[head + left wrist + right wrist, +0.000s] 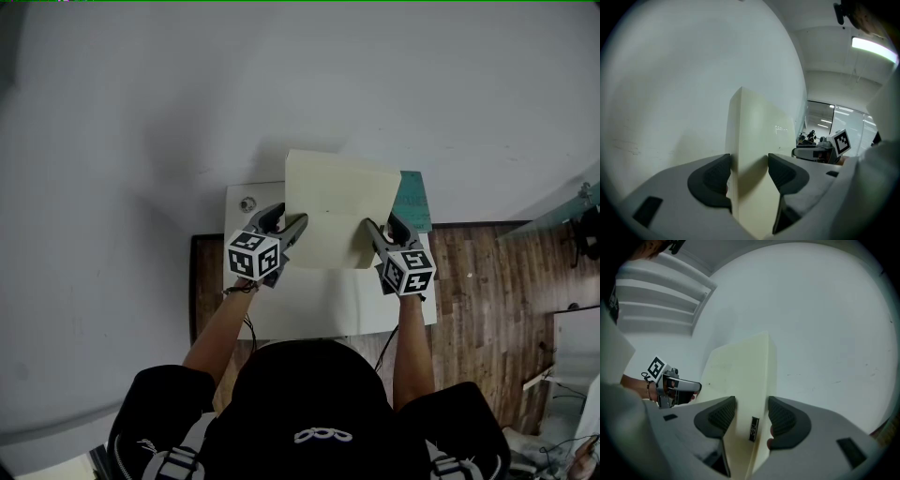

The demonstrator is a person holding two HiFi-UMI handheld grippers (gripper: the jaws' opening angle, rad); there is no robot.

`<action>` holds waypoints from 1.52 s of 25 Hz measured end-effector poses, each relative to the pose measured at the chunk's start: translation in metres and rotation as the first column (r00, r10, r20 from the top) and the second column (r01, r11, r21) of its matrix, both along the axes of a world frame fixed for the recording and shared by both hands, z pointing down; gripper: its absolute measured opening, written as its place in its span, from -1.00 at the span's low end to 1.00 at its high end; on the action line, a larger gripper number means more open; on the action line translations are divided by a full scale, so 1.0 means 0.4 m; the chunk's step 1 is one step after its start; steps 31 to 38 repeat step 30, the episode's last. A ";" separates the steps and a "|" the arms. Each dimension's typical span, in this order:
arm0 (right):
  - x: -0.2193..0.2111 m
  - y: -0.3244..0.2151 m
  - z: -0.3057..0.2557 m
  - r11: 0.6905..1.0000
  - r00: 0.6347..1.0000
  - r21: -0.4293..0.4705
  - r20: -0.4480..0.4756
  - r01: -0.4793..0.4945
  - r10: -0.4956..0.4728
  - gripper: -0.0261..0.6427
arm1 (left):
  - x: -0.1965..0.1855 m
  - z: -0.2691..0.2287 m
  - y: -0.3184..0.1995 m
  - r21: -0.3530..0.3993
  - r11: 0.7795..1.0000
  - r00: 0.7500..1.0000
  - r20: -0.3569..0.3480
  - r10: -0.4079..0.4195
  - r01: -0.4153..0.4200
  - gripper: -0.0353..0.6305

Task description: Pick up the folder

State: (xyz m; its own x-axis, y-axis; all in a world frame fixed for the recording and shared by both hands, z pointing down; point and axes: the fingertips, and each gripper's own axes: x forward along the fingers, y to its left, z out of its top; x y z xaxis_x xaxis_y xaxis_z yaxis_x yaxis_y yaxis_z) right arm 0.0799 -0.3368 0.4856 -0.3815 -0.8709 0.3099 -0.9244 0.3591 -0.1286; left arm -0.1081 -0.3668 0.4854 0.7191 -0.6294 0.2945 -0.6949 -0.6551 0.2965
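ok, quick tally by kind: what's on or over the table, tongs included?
Folders: 1, the cream folder, clamped upright at both ends
Tongs: 2, the left tongs and the right tongs
Teal flat items: 1, the teal panel at the far edge of the table
Small round fittings: 1, the round fitting
Total: 5

No legible txt, incl. folder [740, 376] label [753, 429]

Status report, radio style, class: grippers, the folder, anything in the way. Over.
Left gripper and right gripper both clamped on folder, one at each side edge. Folder held up over table. Nothing blocking it.
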 end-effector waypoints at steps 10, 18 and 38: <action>0.013 0.016 0.007 1.000 1.000 -0.006 -0.008 0.002 -0.002 -0.21 | 0.013 0.007 0.017 -0.004 1.000 1.000 0.006 0.003 -0.003 -0.09; 0.013 0.016 0.010 1.000 1.000 -0.007 -0.012 0.005 -0.005 -0.21 | 0.012 0.014 0.018 -0.011 1.000 1.000 0.006 0.003 -0.003 -0.08; 0.017 0.017 0.015 1.000 1.000 -0.015 -0.013 0.003 -0.004 -0.21 | 0.016 0.018 0.020 -0.015 1.000 1.000 0.010 0.003 -0.003 -0.09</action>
